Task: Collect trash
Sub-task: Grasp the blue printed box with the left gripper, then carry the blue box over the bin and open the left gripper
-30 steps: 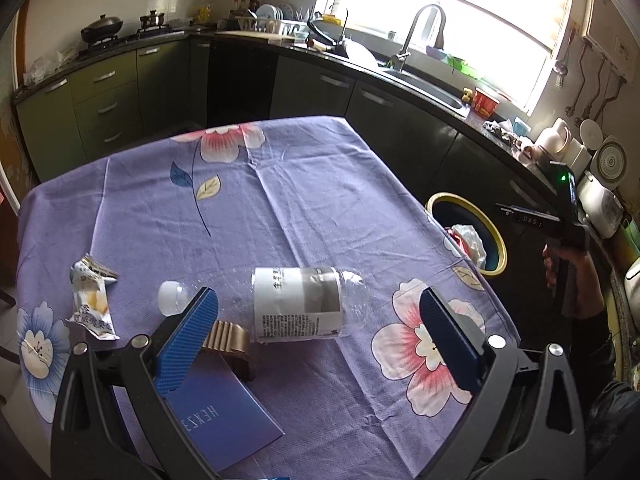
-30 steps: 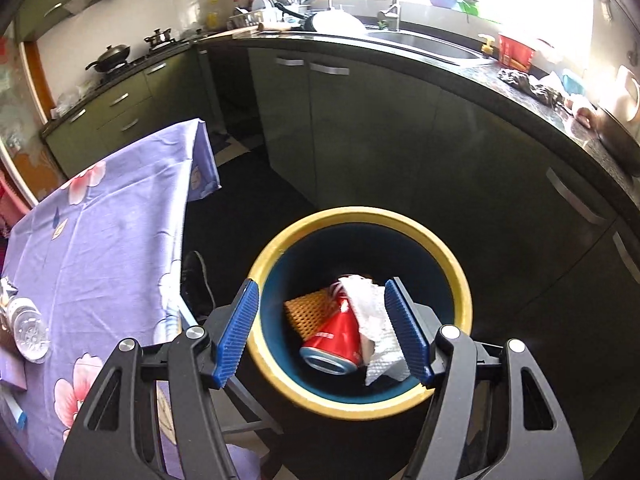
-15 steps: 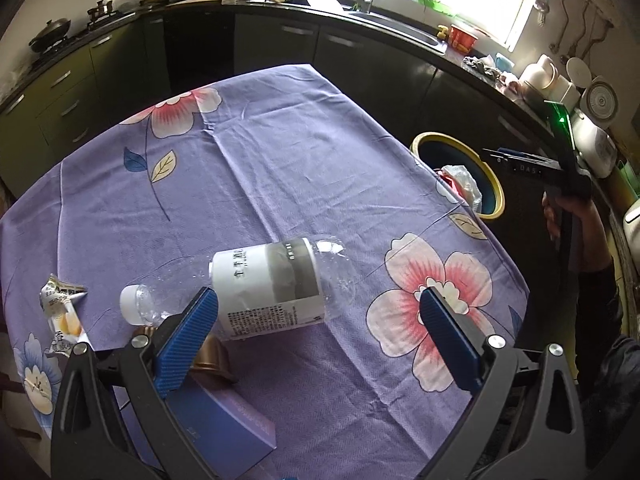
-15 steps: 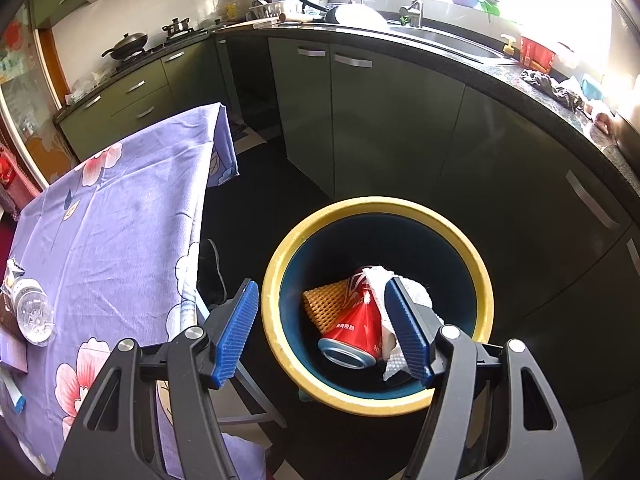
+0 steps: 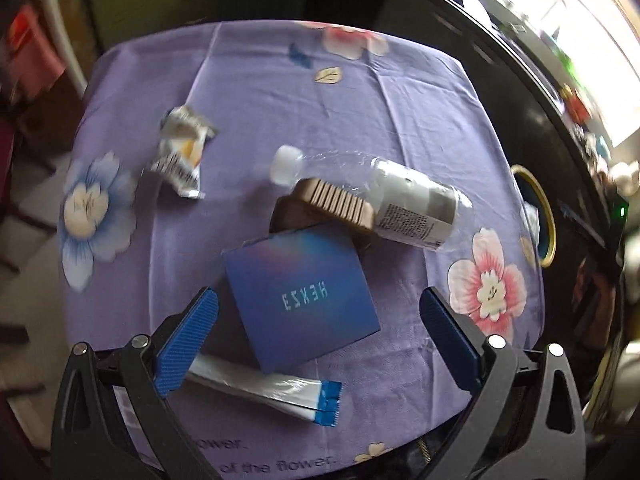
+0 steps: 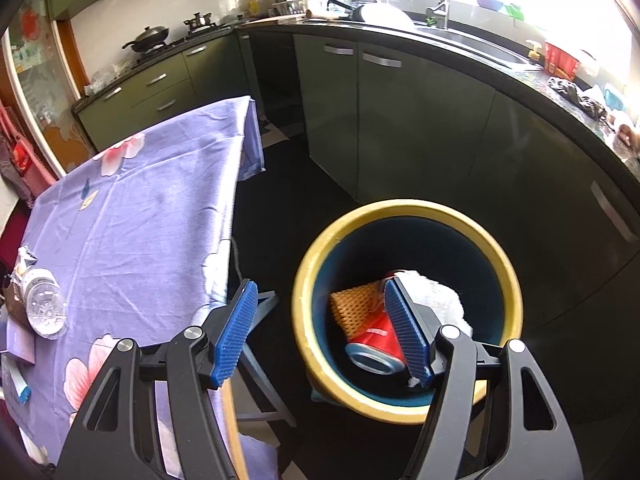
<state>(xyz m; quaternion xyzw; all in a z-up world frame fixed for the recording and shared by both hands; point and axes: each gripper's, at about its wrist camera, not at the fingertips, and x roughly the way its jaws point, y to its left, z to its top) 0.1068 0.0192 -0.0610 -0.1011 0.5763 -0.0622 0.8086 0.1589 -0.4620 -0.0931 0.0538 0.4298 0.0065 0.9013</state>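
Note:
My left gripper (image 5: 320, 340) is open and empty above the near part of the purple flowered table (image 5: 400, 100). On the table lie a clear plastic bottle (image 5: 400, 200), a crumpled snack wrapper (image 5: 180, 156) and a blue-ended white packet (image 5: 280, 392). My right gripper (image 6: 324, 328) is open and empty, off the table's side, beside the yellow-rimmed bin (image 6: 408, 408). The bin holds a red can (image 6: 376, 340), white paper (image 6: 436, 300) and an orange waffle piece (image 6: 352, 304). The bottle also shows in the right wrist view (image 6: 44, 304).
A blue box (image 5: 300, 296) and a brown ribbed object (image 5: 332, 204) lie between my left gripper and the bottle. Dark kitchen cabinets (image 6: 400, 120) and a counter with a sink run behind the bin. A folding stand (image 6: 260, 344) is below the table edge.
My left gripper has pulled back and swung left; the blue box and packet now lie between its fingers. My right gripper has drifted left, away from over the bin. Both stay open.

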